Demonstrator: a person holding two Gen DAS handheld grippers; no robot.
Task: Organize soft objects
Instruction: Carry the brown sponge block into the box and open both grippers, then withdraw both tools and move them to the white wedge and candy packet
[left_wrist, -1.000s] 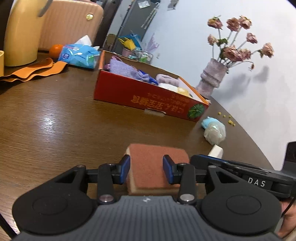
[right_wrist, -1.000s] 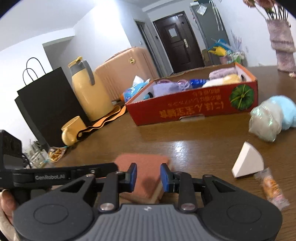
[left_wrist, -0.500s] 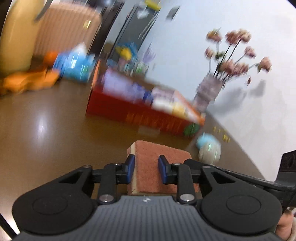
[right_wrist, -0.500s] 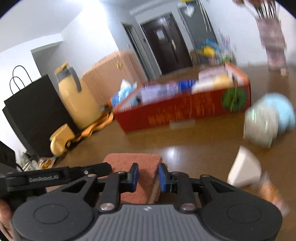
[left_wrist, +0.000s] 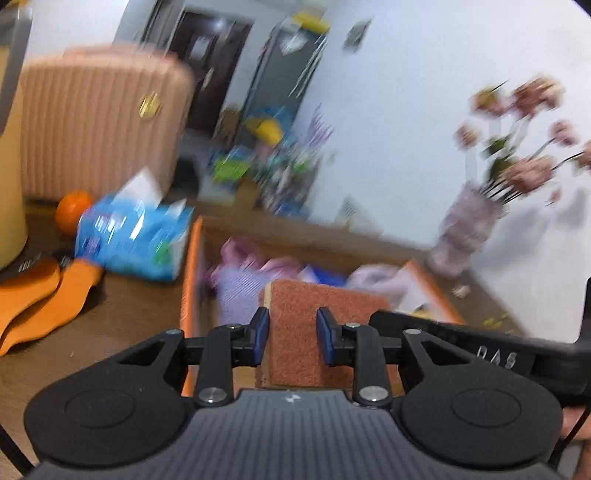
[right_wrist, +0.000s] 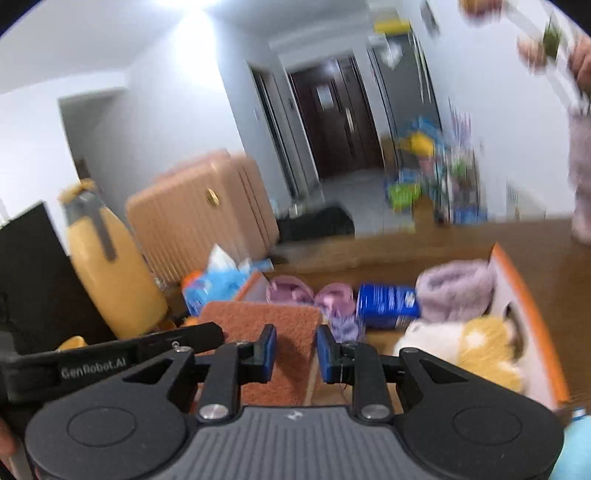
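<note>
1. Above the open box (left_wrist: 192, 280), we held the sponge (left_wrist: 314, 317) between both grippers — the left gripper (left_wrist: 292, 334) on one end, the right gripper (right_wrist: 295, 352) on the other.
2. Both sets of jaws stood narrow, pads pressed into the sponge's sides; in each view it filled the gap and reached forward past the tips.
3. To do this well, we judged the two hands should travel level and together, then lower over a free patch beside the purple cloths (right_wrist: 336, 302) and blue can (right_wrist: 388, 306) — releasing only once it rested.
</note>
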